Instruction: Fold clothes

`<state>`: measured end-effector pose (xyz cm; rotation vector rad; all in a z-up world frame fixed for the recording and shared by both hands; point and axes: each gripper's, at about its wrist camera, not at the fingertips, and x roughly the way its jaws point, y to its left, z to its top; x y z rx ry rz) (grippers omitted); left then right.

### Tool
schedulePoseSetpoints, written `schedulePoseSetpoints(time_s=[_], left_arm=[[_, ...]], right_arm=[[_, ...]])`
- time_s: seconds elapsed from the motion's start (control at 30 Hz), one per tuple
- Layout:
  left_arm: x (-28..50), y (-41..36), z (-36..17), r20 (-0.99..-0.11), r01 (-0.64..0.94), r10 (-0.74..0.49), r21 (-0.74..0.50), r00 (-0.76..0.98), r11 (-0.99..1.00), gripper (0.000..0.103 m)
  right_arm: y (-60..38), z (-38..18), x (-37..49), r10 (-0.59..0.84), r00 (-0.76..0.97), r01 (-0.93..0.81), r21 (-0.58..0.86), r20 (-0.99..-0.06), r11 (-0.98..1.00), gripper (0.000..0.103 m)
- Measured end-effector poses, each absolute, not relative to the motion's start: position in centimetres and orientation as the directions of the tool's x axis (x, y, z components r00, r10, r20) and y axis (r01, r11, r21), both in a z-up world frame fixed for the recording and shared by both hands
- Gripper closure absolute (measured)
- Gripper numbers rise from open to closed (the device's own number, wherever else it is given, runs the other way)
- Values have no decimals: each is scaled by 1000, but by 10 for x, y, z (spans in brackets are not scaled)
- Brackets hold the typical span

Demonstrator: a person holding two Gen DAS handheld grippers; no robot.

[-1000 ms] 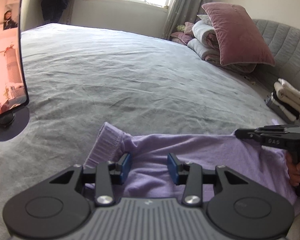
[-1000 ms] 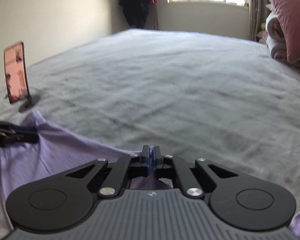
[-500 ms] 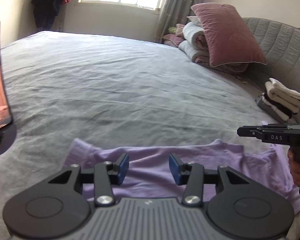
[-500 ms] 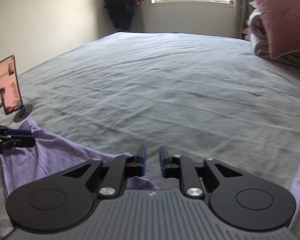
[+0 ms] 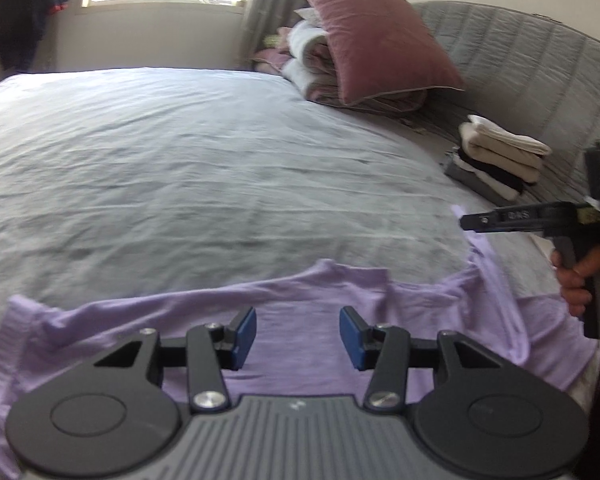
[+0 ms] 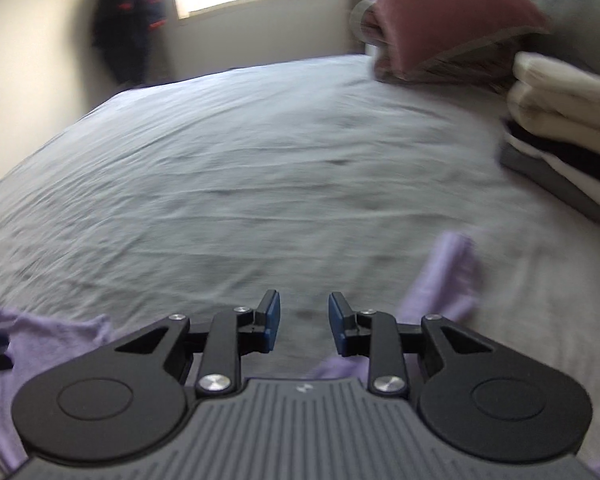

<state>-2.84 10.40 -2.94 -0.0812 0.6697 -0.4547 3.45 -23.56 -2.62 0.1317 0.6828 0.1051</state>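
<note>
Both claws have swung right since a second ago: the phone on its stand has gone from both views, and the stack of folded clothes [image 5: 500,156] now sits closer at right. Right claw [image 6: 304,328] was pinched together then; its jaws have just been opening and now stand apart, nothing between them, grey sheet showing in the gap. Left claw [image 5: 298,336] has been widening too; jaws apart, hovering over the cloth, not gripping it. Lilac shirt [image 5: 300,320] lies on the bed [image 5: 180,160] at the near edge, spread sideways, rumpled. Ribbed cuff at far left, one sleeve running up toward the right claw. Fabric is thin, creased, with a small peak near the middle. Pink pillow [image 5: 380,40] leans on rolled bedding by the headboard. Right view is motion-blurred.
</note>
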Motion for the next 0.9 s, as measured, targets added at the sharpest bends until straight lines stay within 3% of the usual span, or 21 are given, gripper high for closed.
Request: schedulePoseSetpoints(time_s=[0.5,0.8,0.9], left_arm=[[-25,10,-30,-538,623,-671,-306,511,720,57],[-30,-39,-40,-530,721,-774,-376,347,582,62],[-31,-50,-46,-551,730,-772,-377,318,570,62]], right_arm=[[-319,-41,44,51,756,235,344,-652,909,72],[-308,-37,57,107,777,168,368,-620,914,72],[-300,-40,65,107,760,149,333,-640,931,76]])
